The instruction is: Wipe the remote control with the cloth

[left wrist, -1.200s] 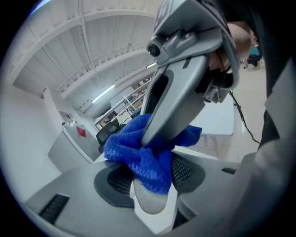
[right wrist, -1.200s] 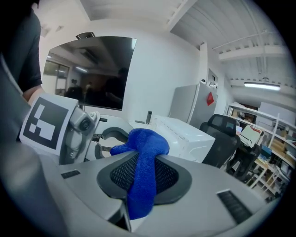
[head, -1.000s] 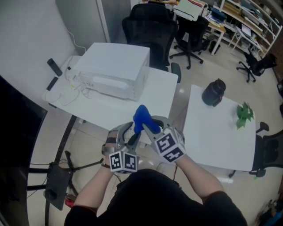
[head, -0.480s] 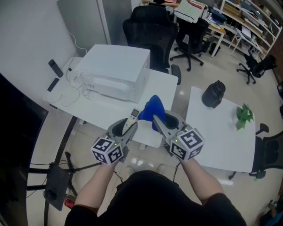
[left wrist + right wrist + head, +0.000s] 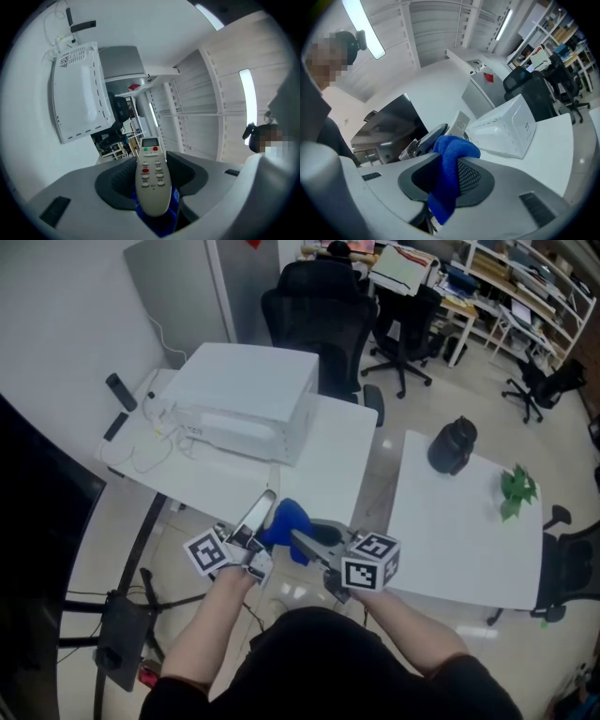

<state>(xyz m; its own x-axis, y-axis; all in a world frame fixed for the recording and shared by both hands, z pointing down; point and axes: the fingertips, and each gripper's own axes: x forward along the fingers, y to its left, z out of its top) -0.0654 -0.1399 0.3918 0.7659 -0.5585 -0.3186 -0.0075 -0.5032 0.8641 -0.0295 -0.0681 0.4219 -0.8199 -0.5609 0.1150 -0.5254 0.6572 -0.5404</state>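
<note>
My left gripper (image 5: 246, 538) is shut on a pale grey remote control (image 5: 255, 515), which sticks up and away from me. In the left gripper view the remote (image 5: 151, 180) lies button side up between the jaws, with blue cloth (image 5: 168, 219) just under it. My right gripper (image 5: 298, 540) is shut on the blue cloth (image 5: 286, 524) and holds it against the remote's right side. In the right gripper view the cloth (image 5: 449, 168) hangs folded over the jaws, and the remote (image 5: 460, 123) shows just beyond it.
A white boxy appliance (image 5: 246, 395) stands on the white table (image 5: 328, 456) ahead, with two dark remotes (image 5: 117, 390) at its left end. A second white table (image 5: 459, 531) on the right bears a black jug (image 5: 453, 440) and a green plant (image 5: 517, 486). Black office chairs (image 5: 319, 306) stand behind.
Both grippers have come down and toward me, shifting left. The left gripper has rolled, turning the remote over. The cloth has moved from above the remote to its right side.
</note>
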